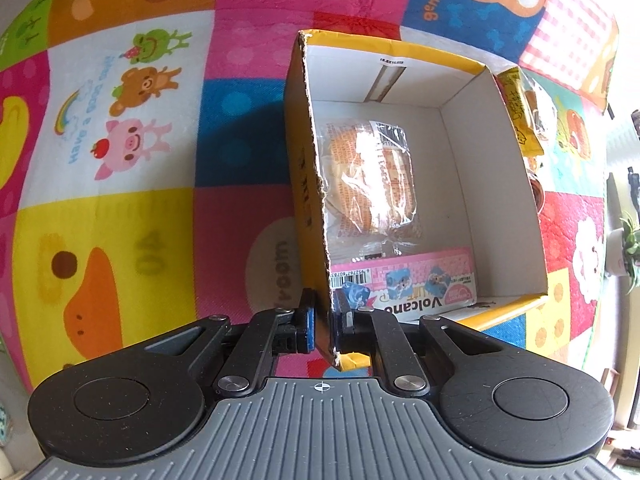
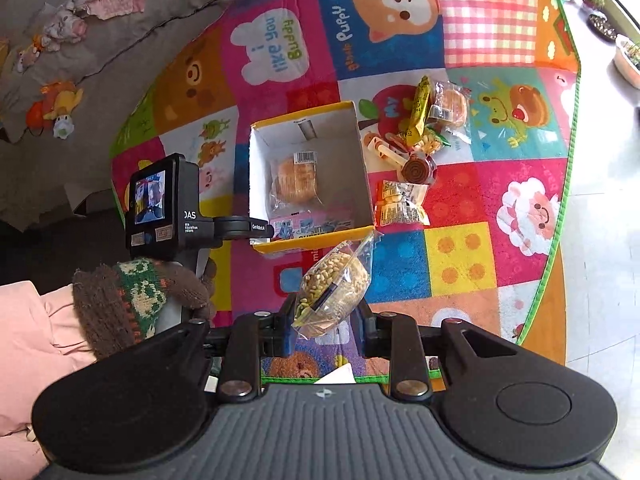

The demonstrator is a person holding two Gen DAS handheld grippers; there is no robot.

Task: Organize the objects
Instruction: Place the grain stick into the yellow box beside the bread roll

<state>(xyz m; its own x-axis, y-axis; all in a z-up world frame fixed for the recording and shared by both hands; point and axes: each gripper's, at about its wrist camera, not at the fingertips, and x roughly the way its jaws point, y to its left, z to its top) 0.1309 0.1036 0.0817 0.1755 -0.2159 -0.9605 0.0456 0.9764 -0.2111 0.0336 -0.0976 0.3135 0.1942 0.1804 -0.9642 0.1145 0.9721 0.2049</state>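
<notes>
An open yellow cardboard box point(image 1: 304, 152) stands on the play mat; it also shows in the right wrist view point(image 2: 360, 160). Inside lie a wrapped pastry point(image 1: 372, 172) and a pink snack box point(image 1: 412, 280). My left gripper point(image 1: 323, 312) is shut on the box's near left wall. My right gripper point(image 2: 326, 320) is shut on a clear bag with a seed-topped pastry point(image 2: 334, 286), held above the mat just in front of the box. Loose snacks point(image 2: 416, 136) lie to the right of the box.
The colourful play mat point(image 2: 460, 264) covers the floor. Orange snack packets point(image 2: 400, 204) lie beside the box. A grey couch with soft toys point(image 2: 56, 108) is at the far left. Potted plants point(image 2: 624, 56) stand on the bare floor at the right.
</notes>
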